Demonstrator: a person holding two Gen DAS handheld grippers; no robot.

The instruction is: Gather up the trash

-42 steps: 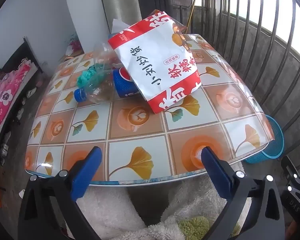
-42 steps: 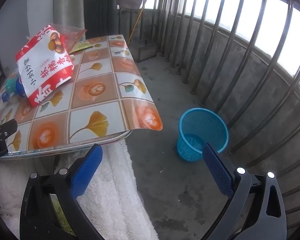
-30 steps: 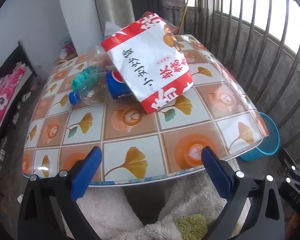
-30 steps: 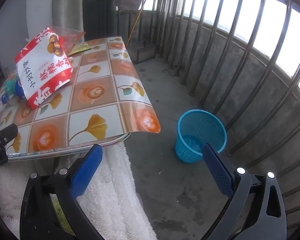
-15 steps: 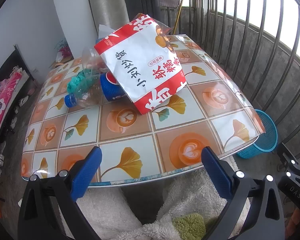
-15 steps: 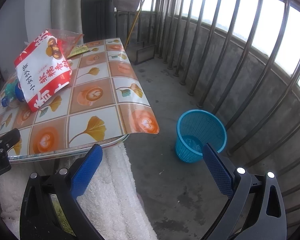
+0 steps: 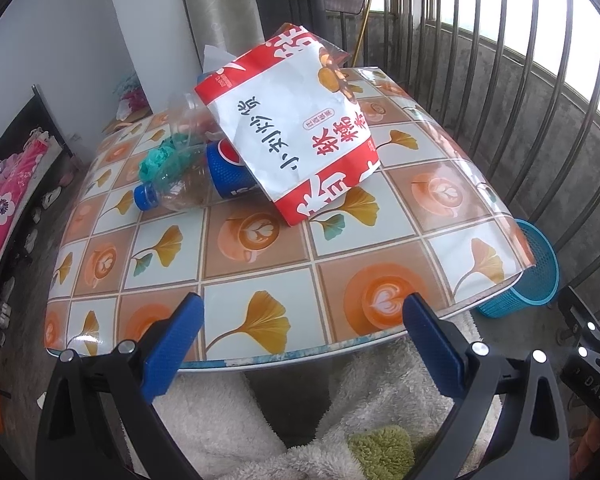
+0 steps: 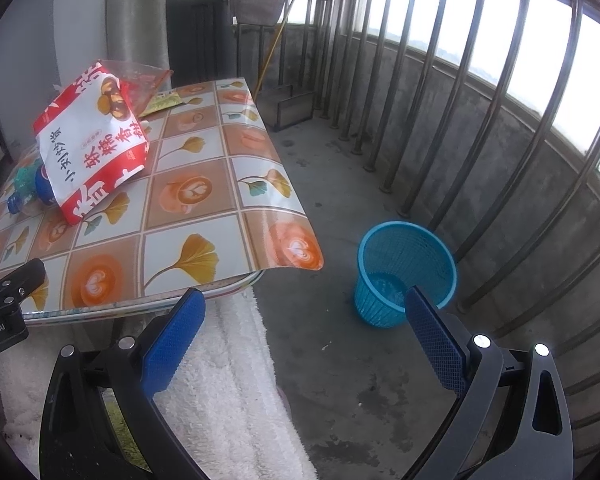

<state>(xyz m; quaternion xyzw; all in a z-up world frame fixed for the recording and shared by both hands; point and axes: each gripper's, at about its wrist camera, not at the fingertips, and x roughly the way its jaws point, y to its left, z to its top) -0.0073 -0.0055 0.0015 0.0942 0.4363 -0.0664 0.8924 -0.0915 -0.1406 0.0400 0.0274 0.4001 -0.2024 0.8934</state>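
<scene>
While my left tongs (image 7: pixel 300 336) and right tongs (image 8: pixel 304 320) both gape wide, gripping nothing, I count one snack bag (image 7: pixel 292 136) leaning on two plastic bottles (image 7: pixel 188 176) on the worktop (image 7: pixel 260 264), and one blue bin (image 8: pixel 404 272) on the floor beside it.

Left wrist view: looks from just off the near edge of the table (image 7: pixel 260 276), slightly downward along the tabletop toward the railing at upper right.
Right wrist view: sits off the table's corner, turned toward the concrete floor at center and lower right.
Nearness: both hang close to the table's edge.
Shared: the table (image 8: pixel 188 216), the snack bag (image 7: pixel 296 136) (image 8: pixel 96 148), and the blue basket (image 7: pixel 536 276) (image 8: pixel 404 272).
</scene>
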